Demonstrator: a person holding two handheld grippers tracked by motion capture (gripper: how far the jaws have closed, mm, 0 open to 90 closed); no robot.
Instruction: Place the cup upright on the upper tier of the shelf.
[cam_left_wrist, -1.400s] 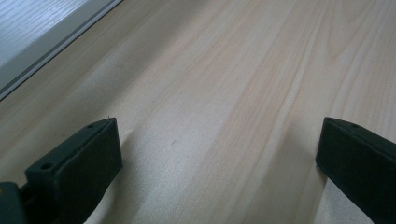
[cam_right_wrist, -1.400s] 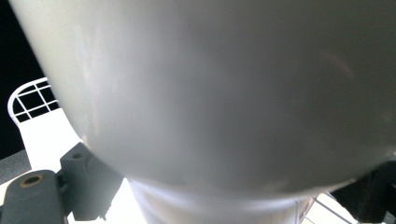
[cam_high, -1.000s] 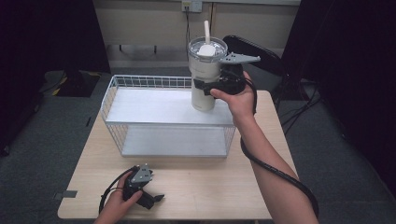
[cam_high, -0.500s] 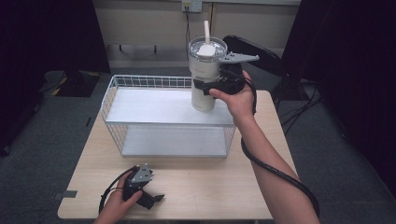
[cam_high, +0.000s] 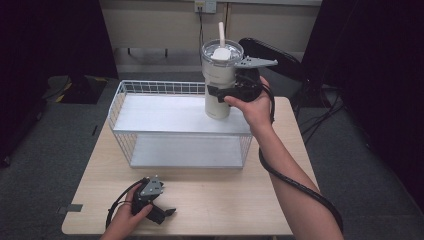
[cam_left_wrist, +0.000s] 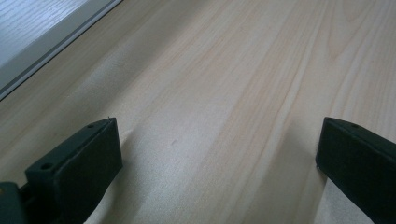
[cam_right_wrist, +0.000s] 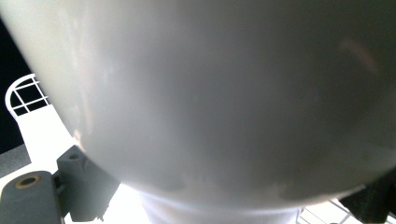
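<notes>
A tall white tumbler (cam_high: 219, 75) with a clear lid and a white straw hangs upright over the right end of a white wire basket (cam_high: 150, 90). My right gripper (cam_high: 220, 93) is shut on the tumbler's body, and its pale wall (cam_right_wrist: 210, 93) looms close in the right gripper view, with one black pad (cam_right_wrist: 84, 186) pressed against it. My left gripper (cam_high: 167, 213) rests low on the wooden table (cam_high: 225, 200) near its front left edge. Its fingers (cam_left_wrist: 79, 168) stand wide apart with bare wood between them.
The basket has a flat white floor and takes up the back half of the table. A black cable (cam_high: 295, 185) trails along the right forearm. Dark floor and a black chair lie beyond the table's far edge.
</notes>
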